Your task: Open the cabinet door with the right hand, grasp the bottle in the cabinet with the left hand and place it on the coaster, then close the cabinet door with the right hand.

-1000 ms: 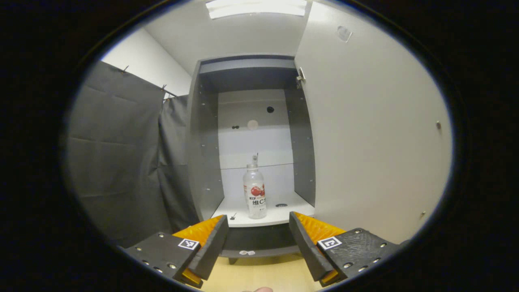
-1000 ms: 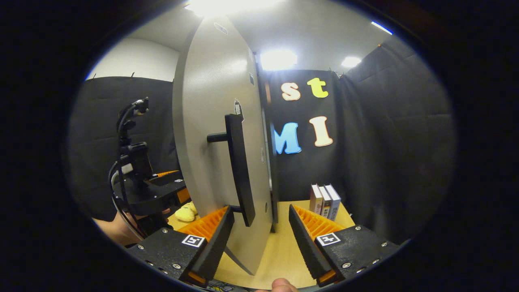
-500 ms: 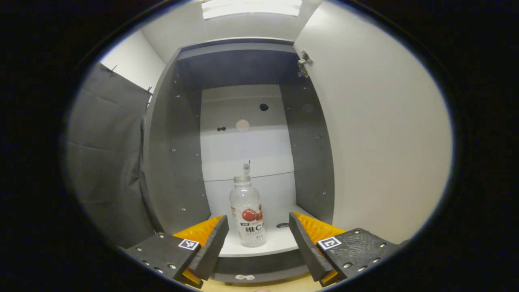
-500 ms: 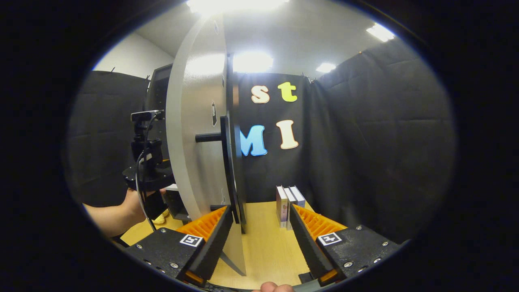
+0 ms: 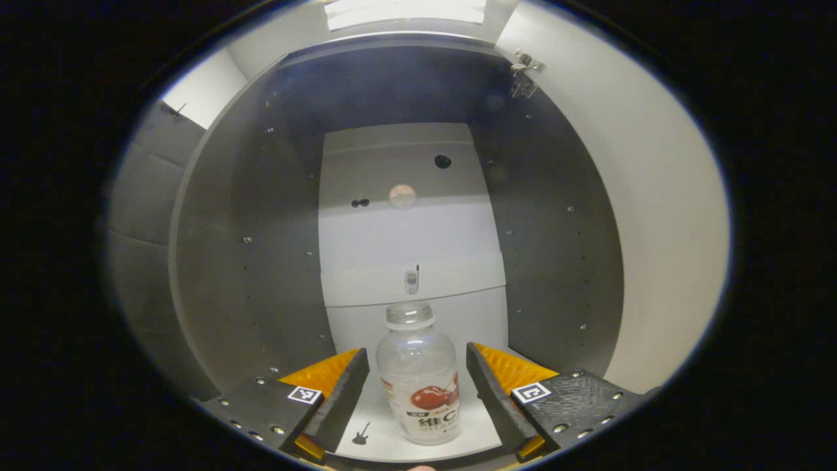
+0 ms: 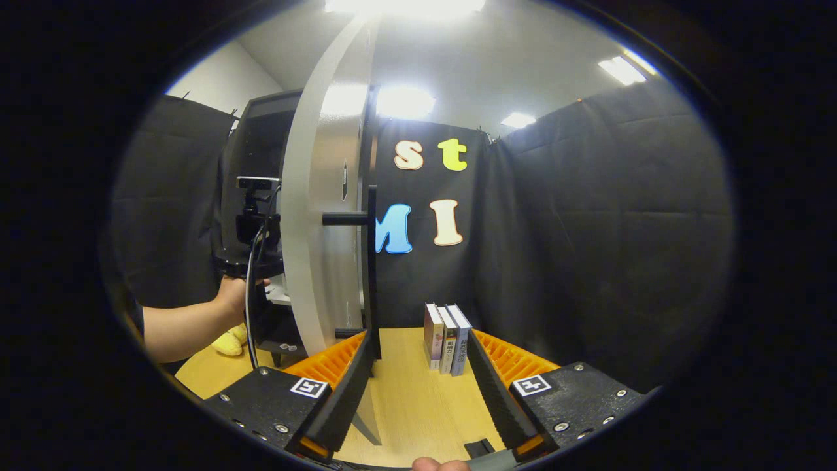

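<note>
"維C" on bottle (image 5: 422, 386) label

bottle (image 5: 422, 379) label partly behind jaws, book (image 6: 447, 338) spines unreadable (too small)

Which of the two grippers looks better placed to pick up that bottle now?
Left. In the left gripper view, the left gripper is open inside the cabinet with the bottle between its fingers. The right gripper is open outside, by the door handle.
</note>
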`<state>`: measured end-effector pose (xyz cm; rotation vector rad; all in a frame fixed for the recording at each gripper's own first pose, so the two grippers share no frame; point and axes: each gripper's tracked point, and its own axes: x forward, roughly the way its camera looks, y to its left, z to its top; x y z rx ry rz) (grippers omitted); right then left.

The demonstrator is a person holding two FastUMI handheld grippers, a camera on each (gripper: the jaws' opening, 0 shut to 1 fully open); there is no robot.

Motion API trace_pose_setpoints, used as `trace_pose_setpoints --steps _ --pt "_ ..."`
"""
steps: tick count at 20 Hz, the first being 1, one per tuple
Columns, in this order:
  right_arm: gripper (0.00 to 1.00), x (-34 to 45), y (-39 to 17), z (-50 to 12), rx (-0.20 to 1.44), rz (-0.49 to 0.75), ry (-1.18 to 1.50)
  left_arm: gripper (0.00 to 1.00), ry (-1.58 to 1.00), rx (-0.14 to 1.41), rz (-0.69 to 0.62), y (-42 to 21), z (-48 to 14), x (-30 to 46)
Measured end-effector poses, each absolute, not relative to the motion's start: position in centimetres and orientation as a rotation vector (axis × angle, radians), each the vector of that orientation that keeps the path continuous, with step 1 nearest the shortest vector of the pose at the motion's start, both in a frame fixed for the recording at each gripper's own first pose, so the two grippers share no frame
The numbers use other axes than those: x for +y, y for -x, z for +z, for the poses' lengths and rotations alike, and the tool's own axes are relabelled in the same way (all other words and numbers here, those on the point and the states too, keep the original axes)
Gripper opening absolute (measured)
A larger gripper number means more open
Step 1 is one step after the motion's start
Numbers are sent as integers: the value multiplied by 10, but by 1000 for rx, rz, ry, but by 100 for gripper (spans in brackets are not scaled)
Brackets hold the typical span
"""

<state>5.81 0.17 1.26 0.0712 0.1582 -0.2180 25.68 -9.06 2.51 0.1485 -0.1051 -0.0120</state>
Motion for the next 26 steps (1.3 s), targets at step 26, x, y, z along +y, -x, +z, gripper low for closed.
trace_pose_setpoints --steps 26 --pt "93 4 -69 -2 159 -163 -75 73 -109 -72 115 -91 45 -26"
